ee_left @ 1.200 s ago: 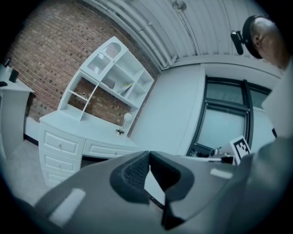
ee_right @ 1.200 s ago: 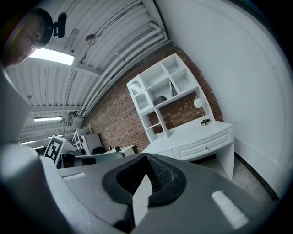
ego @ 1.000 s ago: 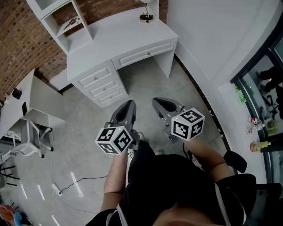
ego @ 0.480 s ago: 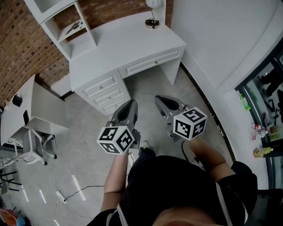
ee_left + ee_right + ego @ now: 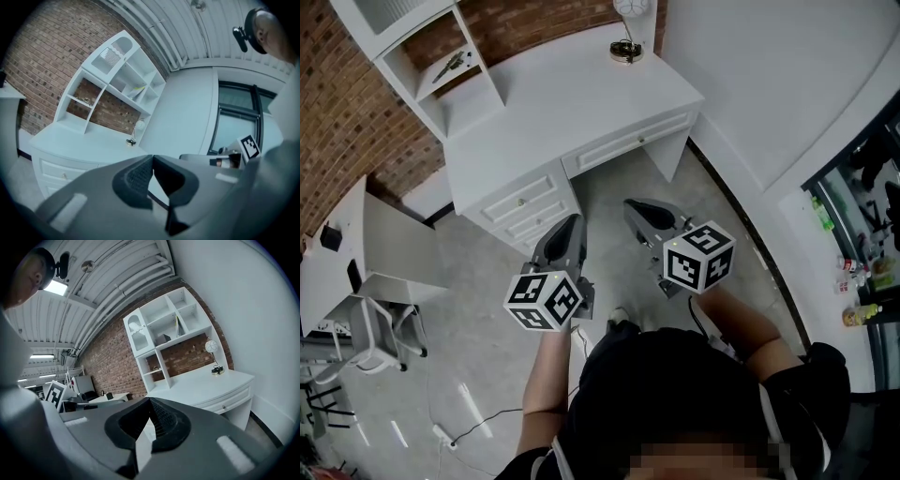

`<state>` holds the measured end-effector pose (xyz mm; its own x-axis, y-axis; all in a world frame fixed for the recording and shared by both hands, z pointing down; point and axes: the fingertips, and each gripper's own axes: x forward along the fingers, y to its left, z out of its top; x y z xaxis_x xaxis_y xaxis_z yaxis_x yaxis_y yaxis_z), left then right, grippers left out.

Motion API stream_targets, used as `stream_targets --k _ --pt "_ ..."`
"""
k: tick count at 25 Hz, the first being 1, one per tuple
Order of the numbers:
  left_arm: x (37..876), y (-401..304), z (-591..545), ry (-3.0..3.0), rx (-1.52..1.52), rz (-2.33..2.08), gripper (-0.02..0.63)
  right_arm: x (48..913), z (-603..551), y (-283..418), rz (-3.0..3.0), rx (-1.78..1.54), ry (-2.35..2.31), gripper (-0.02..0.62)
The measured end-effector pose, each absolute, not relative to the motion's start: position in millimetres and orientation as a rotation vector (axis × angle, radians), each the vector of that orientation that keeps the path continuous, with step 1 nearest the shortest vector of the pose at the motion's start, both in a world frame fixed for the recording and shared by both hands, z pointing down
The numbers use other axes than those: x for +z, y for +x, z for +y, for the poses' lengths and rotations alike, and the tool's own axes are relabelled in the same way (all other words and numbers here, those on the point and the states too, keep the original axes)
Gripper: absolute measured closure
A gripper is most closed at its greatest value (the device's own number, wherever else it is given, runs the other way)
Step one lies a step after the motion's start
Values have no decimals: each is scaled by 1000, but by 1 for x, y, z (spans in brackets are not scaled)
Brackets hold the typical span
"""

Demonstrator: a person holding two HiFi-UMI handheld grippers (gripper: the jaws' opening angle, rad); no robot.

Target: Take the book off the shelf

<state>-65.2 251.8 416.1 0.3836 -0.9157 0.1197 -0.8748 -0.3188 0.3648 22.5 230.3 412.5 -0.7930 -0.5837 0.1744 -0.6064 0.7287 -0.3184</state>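
Observation:
A thin book (image 5: 177, 326) stands tilted in an upper compartment of the white shelf unit (image 5: 164, 333) on the white desk (image 5: 553, 103). The left gripper view shows the book (image 5: 138, 89) as a pale yellow sliver in that compartment. In the head view I cannot make it out. Both grippers are held over the floor in front of the desk and point toward it. My left gripper (image 5: 570, 227) (image 5: 153, 157) is shut with nothing in it. My right gripper (image 5: 637, 210) (image 5: 150, 399) is shut and empty too. Neither touches the desk or the shelf.
A small round lamp (image 5: 626, 45) stands at the desk's back right corner. The desk has drawers (image 5: 525, 211) at its left front. A white wall (image 5: 769, 84) runs along the right. A second white table (image 5: 347, 253) and a chair stand at the left; a cable lies on the floor.
Both grippers have moved forward toward the desk together with the person; the desk and shelf now sit closer and lower in the head view. Both grippers stayed shut.

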Motion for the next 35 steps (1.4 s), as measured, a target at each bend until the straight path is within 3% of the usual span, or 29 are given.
stream_targets --k 17,35 --pt "415 -107 171 2240 -123 -1626 601 406 136 -17 -2869 577 982 597" --pt "399 -64 20 2244 -151 -1660 601 393 -8 4 -2916 559 858 597"
